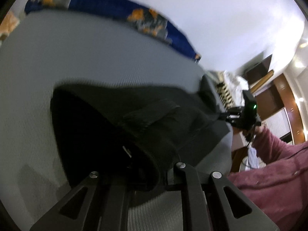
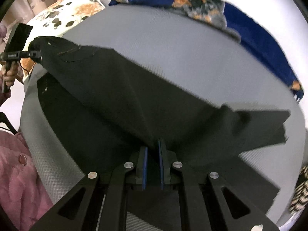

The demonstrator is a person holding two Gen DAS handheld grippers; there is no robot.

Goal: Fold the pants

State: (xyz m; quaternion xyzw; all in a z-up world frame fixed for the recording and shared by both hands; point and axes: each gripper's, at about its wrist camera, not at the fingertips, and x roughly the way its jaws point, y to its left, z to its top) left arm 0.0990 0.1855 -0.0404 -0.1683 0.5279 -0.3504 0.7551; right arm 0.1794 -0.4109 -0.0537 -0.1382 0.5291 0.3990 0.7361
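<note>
Black pants (image 2: 119, 100) are held up between both grippers over a grey mattress (image 2: 173, 53). My right gripper (image 2: 153, 150) is shut on a fold of the black fabric, its blue pads (image 2: 144, 165) pinching the cloth. The leg ends (image 2: 265, 127) trail to the right on the mattress. My left gripper shows far left in the right wrist view (image 2: 35, 54), shut on the waistband end. In the left wrist view the waistband (image 1: 138, 134) bunches over and hides my left gripper's fingertips (image 1: 146, 173). The right gripper (image 1: 223, 115) holds the cloth's far end there.
A blue floral blanket (image 2: 250, 30) lies along the mattress's far edge. A floral pillow (image 2: 73, 11) sits at the back left. The person's maroon sleeve (image 1: 273, 173) is at the right. Wooden furniture (image 1: 279, 88) stands beyond the bed.
</note>
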